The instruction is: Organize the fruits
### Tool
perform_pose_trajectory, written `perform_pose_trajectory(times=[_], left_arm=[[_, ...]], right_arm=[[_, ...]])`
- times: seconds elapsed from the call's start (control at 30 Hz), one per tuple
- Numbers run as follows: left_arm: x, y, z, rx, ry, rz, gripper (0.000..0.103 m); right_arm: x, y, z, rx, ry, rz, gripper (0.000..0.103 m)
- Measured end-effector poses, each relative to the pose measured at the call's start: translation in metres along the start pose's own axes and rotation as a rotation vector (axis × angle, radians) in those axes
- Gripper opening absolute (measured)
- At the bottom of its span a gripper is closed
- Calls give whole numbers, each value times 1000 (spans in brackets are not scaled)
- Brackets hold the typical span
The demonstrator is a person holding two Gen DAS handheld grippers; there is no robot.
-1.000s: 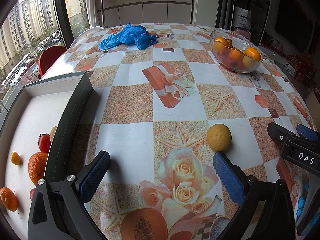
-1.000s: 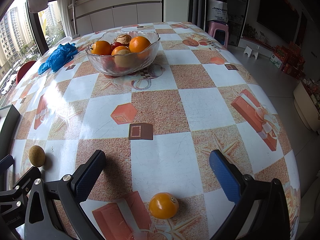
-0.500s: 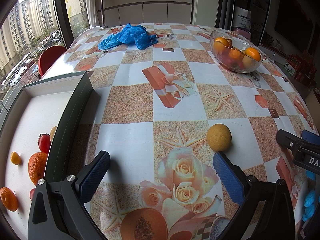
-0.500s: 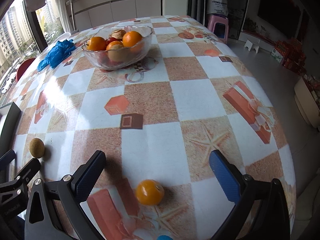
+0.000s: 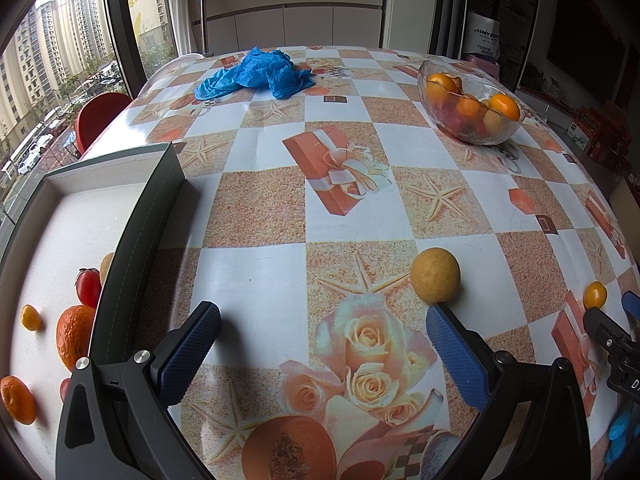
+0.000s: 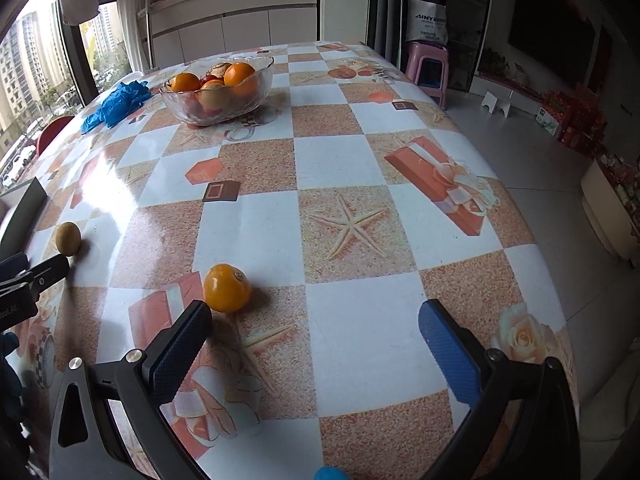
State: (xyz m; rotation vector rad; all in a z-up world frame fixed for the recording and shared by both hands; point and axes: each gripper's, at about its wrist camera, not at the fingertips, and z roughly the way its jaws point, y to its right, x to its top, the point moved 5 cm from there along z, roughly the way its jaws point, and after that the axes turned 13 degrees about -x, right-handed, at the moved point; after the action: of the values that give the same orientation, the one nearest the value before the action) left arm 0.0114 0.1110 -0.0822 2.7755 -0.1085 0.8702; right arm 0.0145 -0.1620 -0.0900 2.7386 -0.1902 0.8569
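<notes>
A yellow-brown round fruit (image 5: 435,275) lies on the table just ahead of my left gripper's right finger (image 5: 454,344); it also shows in the right wrist view (image 6: 68,239). My left gripper (image 5: 322,320) is open and empty. A small orange fruit (image 6: 227,287) lies on the table just beyond my right gripper's left finger (image 6: 180,350); it shows far right in the left wrist view (image 5: 595,295). My right gripper (image 6: 314,322) is open and empty. A glass bowl (image 5: 468,110) (image 6: 218,90) holds oranges and other fruit. A grey tray (image 5: 148,216) at the left holds several fruits.
A crumpled blue plastic bag (image 5: 256,74) lies at the table's far side. A red chair (image 5: 100,114) stands by the window. The table's right edge (image 6: 532,232) drops to the floor, where a pink stool (image 6: 428,68) stands.
My right gripper has moved back and swung to the right, so the small orange now lies by its left finger instead of between the fingers. The left gripper has not moved.
</notes>
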Motion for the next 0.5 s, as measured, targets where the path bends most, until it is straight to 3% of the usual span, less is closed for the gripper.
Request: perform_pose_trajectory(times=[0.5], left_arm=[[0,1,0,6,1,-7,103]], right_arm=[[0,0,0,-1,0,-1,103]])
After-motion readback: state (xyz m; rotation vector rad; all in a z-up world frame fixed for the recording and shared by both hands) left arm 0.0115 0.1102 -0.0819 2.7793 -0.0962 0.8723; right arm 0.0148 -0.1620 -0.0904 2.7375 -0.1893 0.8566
